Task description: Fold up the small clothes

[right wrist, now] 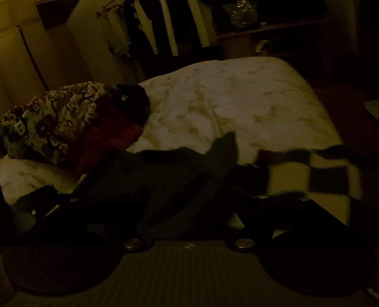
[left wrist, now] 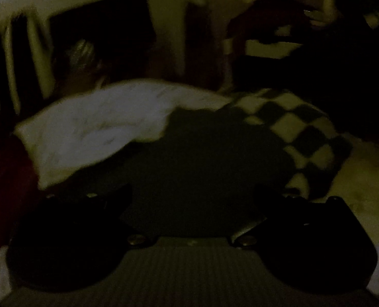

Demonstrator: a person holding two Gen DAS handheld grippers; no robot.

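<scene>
Left wrist view first, and it is dim and smeared in here. The left gripper is pointing down over a dark garment that is lying spread on the bed, filling the space between the two black fingers. The fingers are standing well apart, one at each lower corner of the picture, and I am not seeing either one pressing on the cloth, so those jaws are reading as spread wide. A white pillow is lying beyond the garment to the left, and a checkered blanket is lying beyond it to the right, its edge touching the dark cloth. Pale slats of a headboard are showing at the far left.

Now the right wrist view. The right gripper is hanging over the same dark garment, which is running in long folds up the middle of the picture onto a white bedspread. Its jaws are gaping at their widest; whether they are touching the cloth, I cannot tell in this light. The checkered blanket is sitting just right of the garment. A patterned cushion and a red cloth are piled at the left, and clothes are hanging on a rail behind the bed
</scene>
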